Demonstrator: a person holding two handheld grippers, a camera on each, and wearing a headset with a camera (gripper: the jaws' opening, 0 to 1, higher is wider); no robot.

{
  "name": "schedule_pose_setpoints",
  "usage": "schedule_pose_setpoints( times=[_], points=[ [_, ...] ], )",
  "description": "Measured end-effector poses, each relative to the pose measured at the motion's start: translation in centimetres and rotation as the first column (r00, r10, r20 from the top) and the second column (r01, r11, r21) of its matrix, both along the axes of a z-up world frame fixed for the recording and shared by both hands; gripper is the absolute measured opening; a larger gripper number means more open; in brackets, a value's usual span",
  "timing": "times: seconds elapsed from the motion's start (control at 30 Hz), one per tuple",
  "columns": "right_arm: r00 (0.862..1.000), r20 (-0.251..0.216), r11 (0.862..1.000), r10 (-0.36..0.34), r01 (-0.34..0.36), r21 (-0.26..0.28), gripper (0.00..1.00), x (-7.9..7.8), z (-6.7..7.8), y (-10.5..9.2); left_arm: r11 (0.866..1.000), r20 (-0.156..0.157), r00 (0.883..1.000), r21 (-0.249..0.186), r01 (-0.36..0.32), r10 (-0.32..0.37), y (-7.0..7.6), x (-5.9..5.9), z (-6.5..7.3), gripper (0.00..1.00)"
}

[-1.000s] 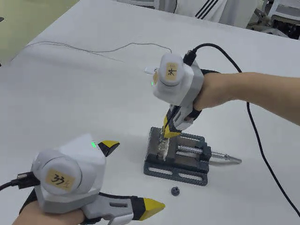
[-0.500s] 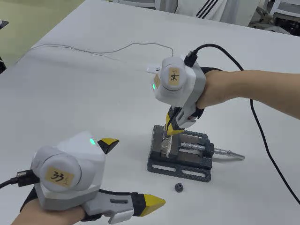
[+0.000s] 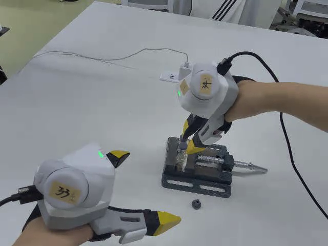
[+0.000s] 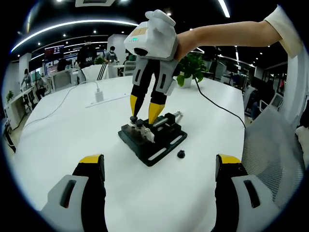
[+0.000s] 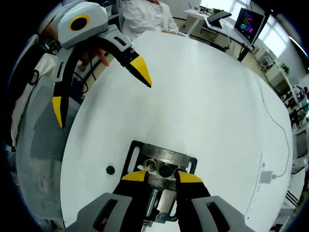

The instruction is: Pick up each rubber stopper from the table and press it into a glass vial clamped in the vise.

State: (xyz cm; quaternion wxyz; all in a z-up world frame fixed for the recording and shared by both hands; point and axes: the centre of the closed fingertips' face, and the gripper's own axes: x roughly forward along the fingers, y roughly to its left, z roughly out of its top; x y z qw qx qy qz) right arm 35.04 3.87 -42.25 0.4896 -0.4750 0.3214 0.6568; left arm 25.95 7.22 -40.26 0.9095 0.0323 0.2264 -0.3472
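The right gripper (image 5: 162, 176) has lifted slightly from the clear glass vial (image 3: 180, 160) in the dark metal vise (image 3: 205, 180), jaws narrowly parted, apparently leaving a black rubber stopper (image 3: 182, 145) seated; the left gripper (image 3: 144, 189) waits wide open.

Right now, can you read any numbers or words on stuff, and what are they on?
"33": handwritten on the round tan sticker on the back of the left gripper.
Handwritten mark on the second tan sticker, on the right gripper: too unclear to read.
Monitor screen: too blurred to read.
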Motion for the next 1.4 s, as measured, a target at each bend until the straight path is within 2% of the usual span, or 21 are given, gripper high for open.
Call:
schedule_pose_setpoints(
  times=[0.03, 0.1, 0.17, 0.27, 0.4, 0.5, 0.6, 0.67, 0.73, 0.77, 0.83, 0.9, 0.97, 1.03, 1.1, 1.17, 1.23, 1.27, 1.37, 1.4],
  points=[
    [1.000, -0.023, 0.999, -0.009, 0.010, 0.038, 0.23, -0.4, 0.3, 0.2, 1.000, 0.001, 1.000, 0.001, 0.002, -0.002, -0.1, 0.0, 0.0, 0.95],
    [0.997, -0.054, 0.996, -0.050, 0.054, 0.067, 0.33, -0.9, 0.6, 0.1, 1.000, 0.002, 1.000, 0.002, 0.004, -0.004, -0.1, 0.0, 0.0, 0.95],
    [0.997, -0.056, 0.993, -0.057, 0.062, 0.096, 0.41, -1.0, 0.8, 0.0, 1.000, 0.002, 1.000, 0.001, 0.006, -0.006, -0.2, 0.0, 0.1, 0.95],
    [0.990, -0.086, 0.984, -0.107, 0.118, 0.134, 0.52, -1.5, 0.8, -0.4, 1.000, 0.003, 1.000, 0.002, 0.012, -0.012, -0.4, 0.0, 0.1, 0.95],
    [0.986, -0.086, 0.974, -0.143, 0.155, 0.165, 0.70, -1.7, 0.7, -0.7, 1.000, 0.007, 1.000, 0.002, 0.016, -0.016, -0.5, 0.0, 0.3, 0.95],
    [0.983, -0.086, 0.969, -0.161, 0.174, 0.176, 0.79, -1.9, 0.6, -1.1, 1.000, 0.011, 1.000, 0.007, 0.020, -0.020, -0.5, 0.1, 0.4, 0.95],
    [0.976, -0.101, 0.954, -0.195, 0.212, 0.212, 0.91, -2.2, 0.8, -1.0, 1.000, 0.014, 1.000, 0.007, 0.018, -0.018, -0.4, 0.3, 0.4, 0.95],
    [0.971, -0.106, 0.948, -0.214, 0.233, 0.217, 0.97, -2.5, 0.8, -1.3, 1.000, 0.016, 1.000, 0.004, 0.016, -0.016, -0.4, 0.4, 0.6, 0.95],
    [0.970, -0.099, 0.941, -0.224, 0.242, 0.237, 0.99, -2.7, 1.1, -1.5, 1.000, 0.021, 1.000, 0.005, 0.016, -0.016, -0.3, 0.5, 0.8, 0.95],
    [0.966, -0.097, 0.931, -0.239, 0.256, 0.259, 0.99, -2.6, 1.3, -1.5, 1.000, 0.024, 1.000, 0.006, 0.018, -0.018, -0.3, 0.6, 0.9, 0.95],
    [0.961, -0.103, 0.920, -0.258, 0.277, 0.276, 0.99, -2.8, 1.5, -1.6, 1.000, 0.025, 0.999, 0.011, 0.020, -0.020, -0.2, 0.6, 1.0, 0.95],
    [0.955, -0.099, 0.901, -0.280, 0.297, 0.315, 0.99, -2.9, 1.9, -1.6, 1.000, 0.027, 0.999, 0.015, 0.023, -0.023, -0.1, 0.6, 1.1, 0.95],
    [0.953, -0.084, 0.894, -0.290, 0.301, 0.331, 0.97, -3.1, 2.1, -2.1, 0.999, 0.029, 0.999, 0.021, 0.028, -0.029, -0.1, 0.6, 1.2, 0.95],
    [0.943, -0.083, 0.866, -0.324, 0.330, 0.376, 0.98, -3.0, 2.6, -2.2, 0.999, 0.028, 0.999, 0.026, 0.033, -0.033, 0.0, 0.5, 1.2, 0.95],
    [0.933, -0.096, 0.853, -0.348, 0.357, 0.380, 0.97, -3.2, 2.6, -2.8, 0.999, 0.027, 0.999, 0.032, 0.038, -0.039, 0.1, 0.5, 1.1, 0.95],
    [0.931, -0.090, 0.850, -0.352, 0.359, 0.384, 0.97, -3.5, 2.5, -3.3, 0.998, 0.022, 0.999, 0.038, 0.043, -0.044, 0.1, 0.4, 1.0, 0.95],
    [0.923, -0.100, 0.839, -0.372, 0.381, 0.389, 0.97, -3.9, 2.5, -3.9, 0.998, 0.019, 0.998, 0.046, 0.051, -0.052, 0.2, 0.3, 0.9, 0.95],
    [0.915, -0.104, 0.826, -0.389, 0.397, 0.400, 0.97, -4.0, 2.5, -4.3, 0.997, 0.016, 0.998, 0.048, 0.055, -0.056, 0.1, 0.3, 0.9, 0.95],
    [0.902, -0.115, 0.806, -0.415, 0.424, 0.414, 0.97, -4.5, 2.5, -5.3, 0.996, 0.008, 0.998, 0.056, 0.066, -0.067, 0.1, 0.2, 0.7, 0.94],
    [0.900, -0.119, 0.802, -0.419, 0.429, 0.416, 0.97, -4.7, 2.4, -5.6, 0.996, 0.007, 0.998, 0.057, 0.068, -0.069, 0.1, 0.2, 0.6, 0.94]
  ],
)
